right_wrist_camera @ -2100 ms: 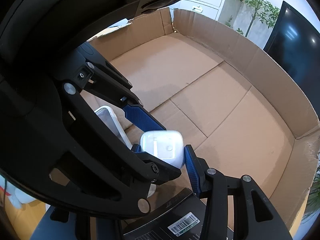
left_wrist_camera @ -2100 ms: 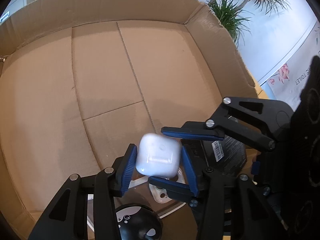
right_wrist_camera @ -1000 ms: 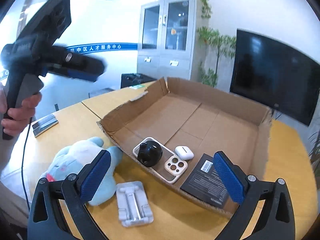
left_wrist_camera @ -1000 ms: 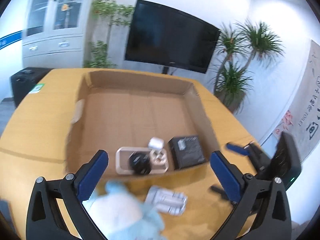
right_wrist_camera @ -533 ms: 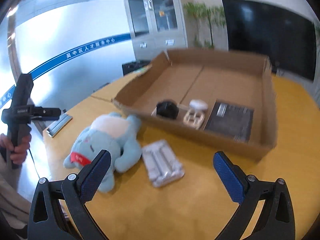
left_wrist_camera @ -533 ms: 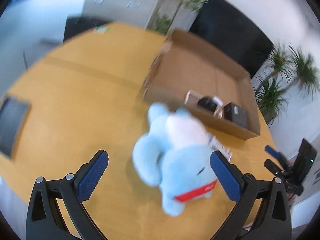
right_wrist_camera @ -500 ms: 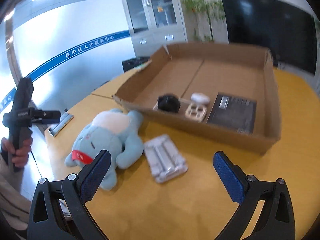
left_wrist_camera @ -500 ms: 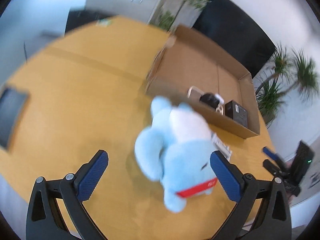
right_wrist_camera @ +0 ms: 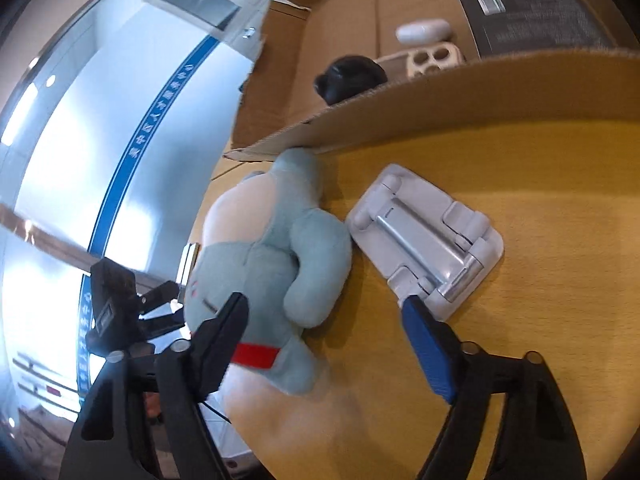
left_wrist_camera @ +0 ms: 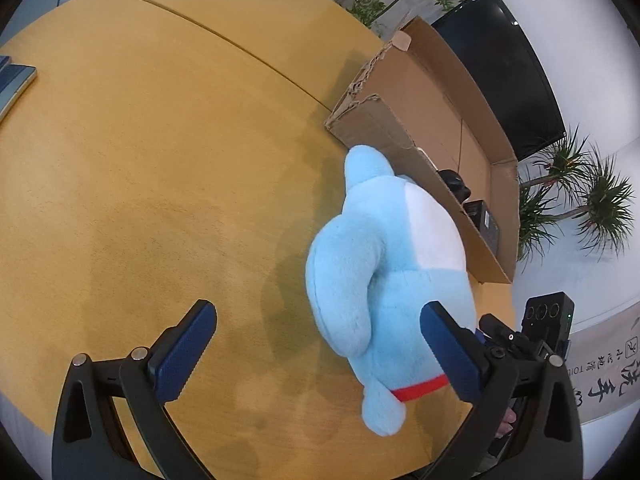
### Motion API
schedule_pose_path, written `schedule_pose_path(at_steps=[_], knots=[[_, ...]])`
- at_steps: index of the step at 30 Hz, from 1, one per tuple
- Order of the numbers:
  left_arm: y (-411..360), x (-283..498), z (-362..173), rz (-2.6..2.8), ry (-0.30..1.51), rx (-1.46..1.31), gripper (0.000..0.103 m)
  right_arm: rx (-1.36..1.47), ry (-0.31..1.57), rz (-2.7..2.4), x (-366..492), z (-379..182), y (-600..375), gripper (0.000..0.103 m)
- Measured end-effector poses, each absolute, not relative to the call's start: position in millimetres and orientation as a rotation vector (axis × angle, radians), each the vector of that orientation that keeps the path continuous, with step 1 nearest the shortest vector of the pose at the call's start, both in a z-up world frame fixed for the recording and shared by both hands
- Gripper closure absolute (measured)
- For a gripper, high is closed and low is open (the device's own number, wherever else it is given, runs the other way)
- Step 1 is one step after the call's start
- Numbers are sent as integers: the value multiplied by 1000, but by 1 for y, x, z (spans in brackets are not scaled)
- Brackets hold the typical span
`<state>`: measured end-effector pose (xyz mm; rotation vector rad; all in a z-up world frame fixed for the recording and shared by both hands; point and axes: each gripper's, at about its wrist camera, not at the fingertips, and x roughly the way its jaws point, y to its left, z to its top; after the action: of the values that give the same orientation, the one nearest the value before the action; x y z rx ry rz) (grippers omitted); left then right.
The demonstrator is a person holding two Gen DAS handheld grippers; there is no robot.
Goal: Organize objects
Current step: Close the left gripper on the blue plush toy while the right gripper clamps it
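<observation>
Plush toy: a light-blue stuffed animal with a white belly and a red collar band (left_wrist_camera: 384, 272) lies on the yellow-orange wooden table (left_wrist_camera: 160, 160), its top end touching the outer wall of the shallow brown cardboard box (left_wrist_camera: 404, 136).
Neighbour: a flat pale-grey folding phone stand (right_wrist_camera: 424, 240) lies on the table just beside the toy, against one of its limbs.
Already boxed: a black rounded gadget (right_wrist_camera: 352, 76), a white earbud case (right_wrist_camera: 422, 30), a beige phone case with camera holes (right_wrist_camera: 434, 56) and a flat black booklet with a barcode label (right_wrist_camera: 532, 12).
Left gripper (left_wrist_camera: 320, 348): spread wide and empty; its right blue pad sits close against the toy's lower body, but I cannot tell whether it touches.
Right gripper (right_wrist_camera: 324, 344): jaws have just been closing and remain parted; the toy's lower body lies between them, no pad pressing yet.
Handling, as judged: soft, light, squashy; not fragile and unlikely to slip on the ribbed pads, though it will sag and dangle once lifted.
Where to hold: across the thick torso near the red band, squeezing well in; a limb or ear would likely let it swing.
Risk: a dangling part may catch the box wall or drag the stand.
</observation>
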<state>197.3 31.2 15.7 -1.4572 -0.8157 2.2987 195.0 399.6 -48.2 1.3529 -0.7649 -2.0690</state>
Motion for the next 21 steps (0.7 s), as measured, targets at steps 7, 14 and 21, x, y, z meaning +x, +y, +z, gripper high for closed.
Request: schedule_pose_path(at_steps=[7,14,21], knots=[[36,186,6,2247,-784,-1483,3,1423,-882,-1980,184,-70,381,48],[29,175,-4,2211,-817,-1490,8,1479,-1003,-1968,174,-91,382,64],[35,172,-3,2179,-771,-1507,42,1470,-956,-1970,171,-92,371,67]])
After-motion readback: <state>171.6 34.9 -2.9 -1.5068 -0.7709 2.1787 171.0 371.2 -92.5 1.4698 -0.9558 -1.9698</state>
